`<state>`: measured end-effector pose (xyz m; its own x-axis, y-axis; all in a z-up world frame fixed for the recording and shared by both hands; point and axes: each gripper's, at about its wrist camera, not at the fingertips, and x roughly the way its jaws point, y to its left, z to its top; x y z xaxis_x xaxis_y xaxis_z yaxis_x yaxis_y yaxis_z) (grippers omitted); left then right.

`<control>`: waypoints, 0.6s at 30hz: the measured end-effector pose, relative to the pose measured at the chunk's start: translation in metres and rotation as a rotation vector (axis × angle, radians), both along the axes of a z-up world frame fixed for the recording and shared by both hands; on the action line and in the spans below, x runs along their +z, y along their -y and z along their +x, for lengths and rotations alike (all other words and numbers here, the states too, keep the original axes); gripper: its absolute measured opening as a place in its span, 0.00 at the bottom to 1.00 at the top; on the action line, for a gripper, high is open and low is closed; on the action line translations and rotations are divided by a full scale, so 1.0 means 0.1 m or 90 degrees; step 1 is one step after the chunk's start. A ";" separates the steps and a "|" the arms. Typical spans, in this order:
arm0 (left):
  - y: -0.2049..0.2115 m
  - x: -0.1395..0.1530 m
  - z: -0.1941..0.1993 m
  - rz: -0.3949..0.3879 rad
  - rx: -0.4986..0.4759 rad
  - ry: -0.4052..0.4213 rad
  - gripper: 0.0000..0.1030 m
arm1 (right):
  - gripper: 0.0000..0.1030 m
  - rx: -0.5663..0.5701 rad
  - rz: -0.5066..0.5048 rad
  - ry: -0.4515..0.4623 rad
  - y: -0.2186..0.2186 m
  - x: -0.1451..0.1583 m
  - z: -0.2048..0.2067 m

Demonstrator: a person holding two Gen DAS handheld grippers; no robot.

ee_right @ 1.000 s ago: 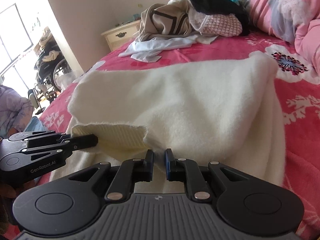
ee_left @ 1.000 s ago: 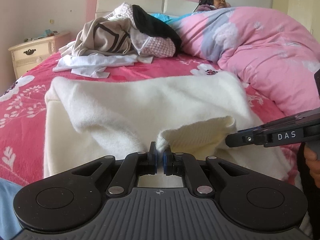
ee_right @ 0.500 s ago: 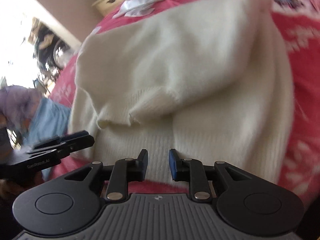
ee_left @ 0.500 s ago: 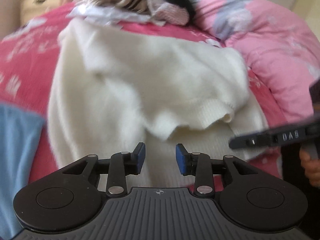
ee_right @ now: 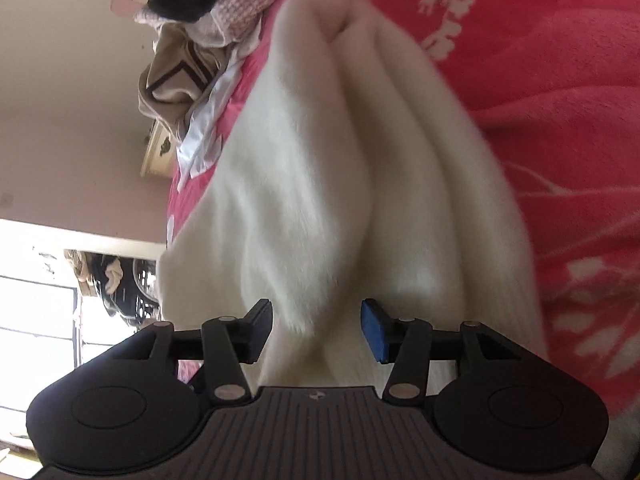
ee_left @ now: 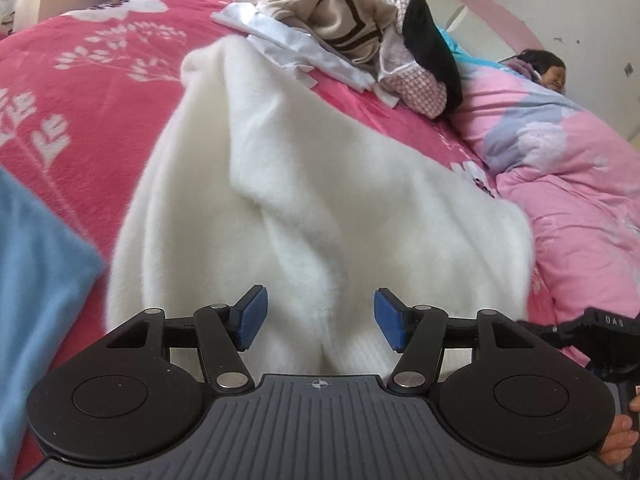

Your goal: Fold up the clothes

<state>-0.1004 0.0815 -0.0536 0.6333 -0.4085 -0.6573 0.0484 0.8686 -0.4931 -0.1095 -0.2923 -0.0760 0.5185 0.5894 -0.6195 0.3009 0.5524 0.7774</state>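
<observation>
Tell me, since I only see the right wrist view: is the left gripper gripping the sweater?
Observer: No. The left gripper is open. Its jaws have just been opening, and a fold of the white sweater sits between them unpressed.
Operator: What is left of the sweater?
Observer: A blue cloth.
Operator: And on the far right?
Observer: A person lies under a pink quilt.

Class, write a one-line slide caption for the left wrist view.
Open left gripper over a cream sweater on a pink bedspread.
</observation>
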 end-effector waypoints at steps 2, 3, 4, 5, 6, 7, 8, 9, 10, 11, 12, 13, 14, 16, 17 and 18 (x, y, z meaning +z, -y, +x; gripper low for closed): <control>0.02 -0.02 0.02 -0.005 -0.004 0.005 0.56 | 0.51 -0.004 -0.001 0.004 -0.05 -0.02 0.03; 0.04 -0.03 0.03 -0.004 -0.001 0.009 0.53 | 0.51 -0.005 -0.004 0.006 -0.07 -0.03 0.04; 0.05 -0.04 0.04 -0.002 0.003 0.012 0.46 | 0.49 -0.003 -0.007 0.011 -0.10 -0.02 0.04; 0.06 -0.05 0.06 -0.003 0.010 0.012 0.43 | 0.48 -0.001 -0.009 0.016 -0.13 -0.01 0.05; 0.06 -0.06 0.08 -0.004 0.019 0.012 0.35 | 0.46 -0.001 -0.014 0.017 -0.14 0.00 0.05; 0.05 -0.07 0.08 -0.009 0.026 0.012 0.27 | 0.44 0.000 -0.019 0.017 -0.15 0.00 0.06; 0.04 -0.08 0.08 -0.012 0.031 0.010 0.22 | 0.38 -0.003 -0.018 0.018 -0.17 -0.01 0.07; 0.03 -0.08 0.09 -0.015 0.035 0.008 0.16 | 0.27 -0.007 -0.019 0.015 -0.17 -0.02 0.08; 0.02 -0.08 0.10 -0.020 0.035 0.006 0.11 | 0.23 -0.010 -0.020 0.015 -0.17 -0.02 0.08; 0.01 -0.08 0.10 -0.027 0.038 0.006 0.09 | 0.17 -0.013 -0.021 0.015 -0.16 -0.02 0.08; -0.02 -0.07 0.09 -0.040 0.041 0.005 0.08 | 0.15 -0.015 -0.022 0.018 -0.14 0.00 0.07; -0.04 -0.07 0.09 -0.056 0.044 0.004 0.08 | 0.15 -0.012 -0.030 0.025 -0.14 0.04 0.05; -0.08 -0.05 0.07 -0.073 0.049 0.004 0.07 | 0.14 -0.009 -0.039 0.033 -0.14 0.08 0.03; -0.16 -0.01 0.03 -0.113 0.056 0.001 0.07 | 0.14 -0.003 -0.044 0.042 -0.14 0.15 -0.01; -0.19 0.00 -0.01 -0.129 0.058 -0.001 0.07 | 0.14 0.001 -0.044 0.042 -0.13 0.18 -0.04; -0.21 0.01 -0.05 -0.140 0.058 -0.004 0.07 | 0.14 0.004 -0.043 0.041 -0.13 0.21 -0.07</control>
<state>-0.1051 0.1030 -0.0526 0.6700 -0.4836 -0.5632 -0.0290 0.7410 -0.6709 -0.1167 -0.2796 -0.0553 0.5548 0.5508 -0.6235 0.2482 0.6058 0.7559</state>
